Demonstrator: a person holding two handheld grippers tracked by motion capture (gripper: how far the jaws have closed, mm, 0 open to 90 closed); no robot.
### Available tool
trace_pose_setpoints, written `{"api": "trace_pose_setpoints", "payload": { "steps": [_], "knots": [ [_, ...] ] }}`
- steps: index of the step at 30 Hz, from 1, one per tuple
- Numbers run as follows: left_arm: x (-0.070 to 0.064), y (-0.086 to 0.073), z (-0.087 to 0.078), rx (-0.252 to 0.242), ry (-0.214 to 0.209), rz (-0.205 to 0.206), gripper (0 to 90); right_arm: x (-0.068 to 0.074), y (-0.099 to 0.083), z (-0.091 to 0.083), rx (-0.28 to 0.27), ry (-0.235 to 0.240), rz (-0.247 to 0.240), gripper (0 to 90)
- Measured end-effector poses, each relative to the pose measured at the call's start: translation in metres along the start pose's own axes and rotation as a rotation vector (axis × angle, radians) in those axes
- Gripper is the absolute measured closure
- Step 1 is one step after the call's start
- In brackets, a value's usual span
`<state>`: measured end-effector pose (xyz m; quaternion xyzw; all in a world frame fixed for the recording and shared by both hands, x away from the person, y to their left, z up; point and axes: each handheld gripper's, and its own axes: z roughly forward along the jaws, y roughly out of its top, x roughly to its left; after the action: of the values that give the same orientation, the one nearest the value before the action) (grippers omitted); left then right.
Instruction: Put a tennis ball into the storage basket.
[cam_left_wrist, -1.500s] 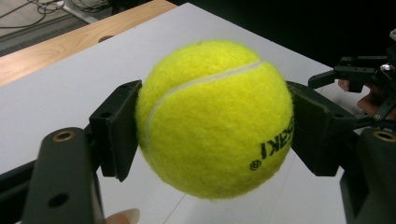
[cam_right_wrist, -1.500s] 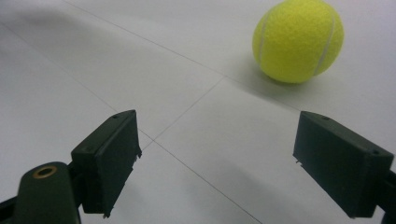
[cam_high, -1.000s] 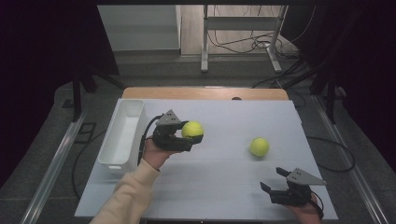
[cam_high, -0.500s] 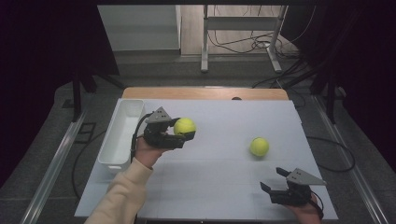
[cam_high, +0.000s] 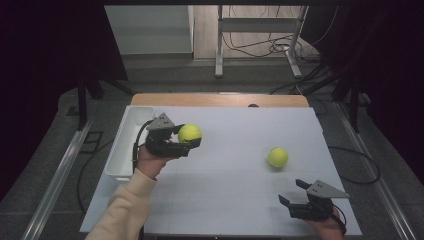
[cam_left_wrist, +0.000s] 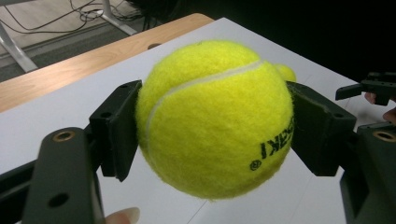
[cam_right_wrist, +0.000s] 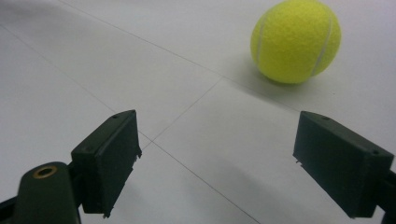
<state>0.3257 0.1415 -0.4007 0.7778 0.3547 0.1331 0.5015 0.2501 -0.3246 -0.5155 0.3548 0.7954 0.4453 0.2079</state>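
Ball (cam_left_wrist: 215, 119) (round, axisless) between tongs (cam_left_wrist: 217, 123)

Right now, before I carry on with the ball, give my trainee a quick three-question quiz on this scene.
1. True or false: the left gripper is shut on a tennis ball.
2. Where does the second tennis ball lie? A) in the white bin B) on the white table, ahead of the right gripper C) between the right gripper's jaws
3. Fill in: the right gripper's jaws stand ____.

Key
1. True: the left gripper view shows both pads pressing the ball's sides.
2. B.
3. Open, with nothing between them.
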Motion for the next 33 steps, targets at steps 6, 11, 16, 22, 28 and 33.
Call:
{"api": "trace_pose_setpoints", "payload": {
  "steps": [6, 11, 16, 22, 28, 33],
  "knots": [
    [0.006, -0.002, -0.007, -0.005, 0.019, -0.011, 26.2, 0.0, 0.0, 0.0, 0.0, 0.0, -0.002, 15.0],
    [0.009, -0.003, -0.012, -0.013, 0.028, -0.019, 26.2, 0.0, 0.0, 0.0, 0.0, -0.001, -0.003, 15.0],
    [0.014, -0.004, -0.017, -0.013, 0.041, -0.025, 26.2, 0.0, 0.0, 0.0, 0.002, -0.001, -0.003, 15.0],
    [0.017, -0.005, -0.021, -0.018, 0.052, -0.029, 26.2, 0.0, 0.0, 0.0, 0.001, -0.001, -0.002, 15.0],
    [0.023, -0.006, -0.026, -0.016, 0.068, -0.039, 26.2, 0.0, 0.0, 0.001, 0.001, -0.001, -0.002, 15.0],
    [0.028, -0.007, -0.03, -0.02, 0.086, -0.05, 26.2, 0.0, 0.0, 0.001, 0.002, -0.002, -0.001, 15.0]
  ]
}}
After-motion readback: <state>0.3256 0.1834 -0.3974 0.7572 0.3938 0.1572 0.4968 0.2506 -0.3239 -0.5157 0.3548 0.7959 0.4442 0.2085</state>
